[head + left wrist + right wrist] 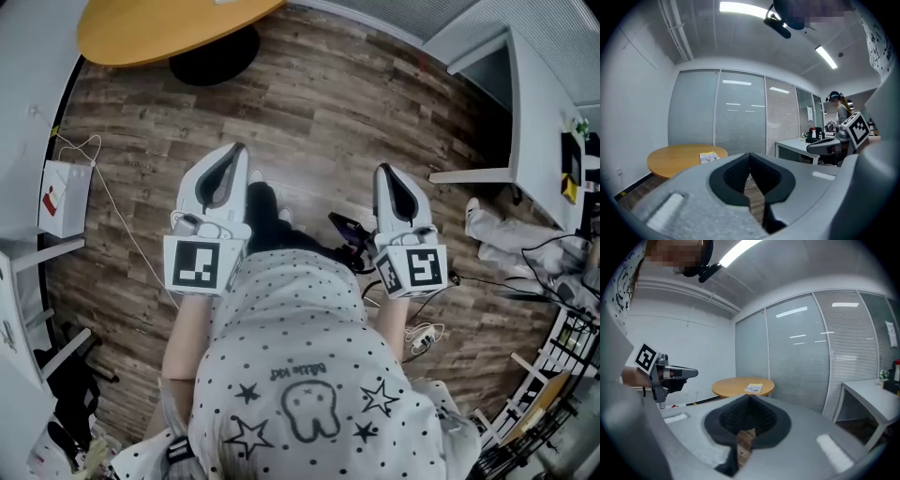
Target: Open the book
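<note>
The book [709, 157], a thin one with a pale yellowish cover, lies shut on a round wooden table [677, 161] some way ahead of me. The right gripper view also has the book [754, 388] on that table [733, 386]. In the head view only the table's edge [169, 33] shows at the top. My left gripper [234, 152] and right gripper [384, 172] are held side by side at waist height over the floor, far from the book. Both are shut with nothing between the fingertips [750, 155] [750, 397].
Wood-look floor lies between me and the table. A white desk [530, 122] stands at the right, with bottles on it. Glass walls with blinds [740, 117] stand behind. Another person [840, 111] stands by the desk. A white box [64, 197] and cables are at the left wall.
</note>
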`<state>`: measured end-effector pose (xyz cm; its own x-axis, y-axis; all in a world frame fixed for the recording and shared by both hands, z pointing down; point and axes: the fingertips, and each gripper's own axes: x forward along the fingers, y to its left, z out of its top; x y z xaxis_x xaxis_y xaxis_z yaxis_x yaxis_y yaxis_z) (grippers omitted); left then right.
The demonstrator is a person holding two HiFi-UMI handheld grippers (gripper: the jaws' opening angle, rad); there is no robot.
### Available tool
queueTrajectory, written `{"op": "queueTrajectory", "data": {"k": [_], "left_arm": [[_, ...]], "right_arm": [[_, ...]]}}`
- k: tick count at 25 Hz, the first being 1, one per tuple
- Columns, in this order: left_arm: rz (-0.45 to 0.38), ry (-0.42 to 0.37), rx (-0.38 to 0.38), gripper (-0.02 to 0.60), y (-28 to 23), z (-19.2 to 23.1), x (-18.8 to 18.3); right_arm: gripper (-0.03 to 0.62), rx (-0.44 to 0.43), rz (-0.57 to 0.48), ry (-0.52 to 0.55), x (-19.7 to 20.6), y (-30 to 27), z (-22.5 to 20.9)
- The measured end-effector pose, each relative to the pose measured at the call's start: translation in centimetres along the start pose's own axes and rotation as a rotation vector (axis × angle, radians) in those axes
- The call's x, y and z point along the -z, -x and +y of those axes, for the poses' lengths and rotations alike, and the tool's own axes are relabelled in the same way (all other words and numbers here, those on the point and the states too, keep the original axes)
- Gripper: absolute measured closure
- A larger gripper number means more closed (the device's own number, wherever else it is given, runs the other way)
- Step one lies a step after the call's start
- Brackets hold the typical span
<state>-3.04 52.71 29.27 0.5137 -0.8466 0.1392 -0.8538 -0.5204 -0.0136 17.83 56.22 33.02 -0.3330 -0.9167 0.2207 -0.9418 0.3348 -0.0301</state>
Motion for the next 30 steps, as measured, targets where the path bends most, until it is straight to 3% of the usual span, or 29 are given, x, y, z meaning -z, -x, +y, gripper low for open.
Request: {"op": "queueTrajectory", "data": {"k": [4,9,24,30], "left_arm": [[-0.019,0.02,0.003,0.575,0.0,0.2,-0.4],[0.01,0.056,0.015,0.574,-3.5,1.7,1.8],[0.028,0.053,-0.005,0.575,-13.6,14.0,-1.4],[0.042,0.081,-0.023,0.575,-17.0,18.2,-0.6]], "right_arm": [[0.59,0.007,0.003,0.005,-0.5,0.2,-0.2],[0.589,-0.009,0.043,0.012,0.0,-3.4,-1.4],[0.59,-0.039,0.082,0.034,-4.9,-19.2,-2.6],[0.59,-0.026,0.097,0.009,-5.1,-24.0,-3.5]]}}
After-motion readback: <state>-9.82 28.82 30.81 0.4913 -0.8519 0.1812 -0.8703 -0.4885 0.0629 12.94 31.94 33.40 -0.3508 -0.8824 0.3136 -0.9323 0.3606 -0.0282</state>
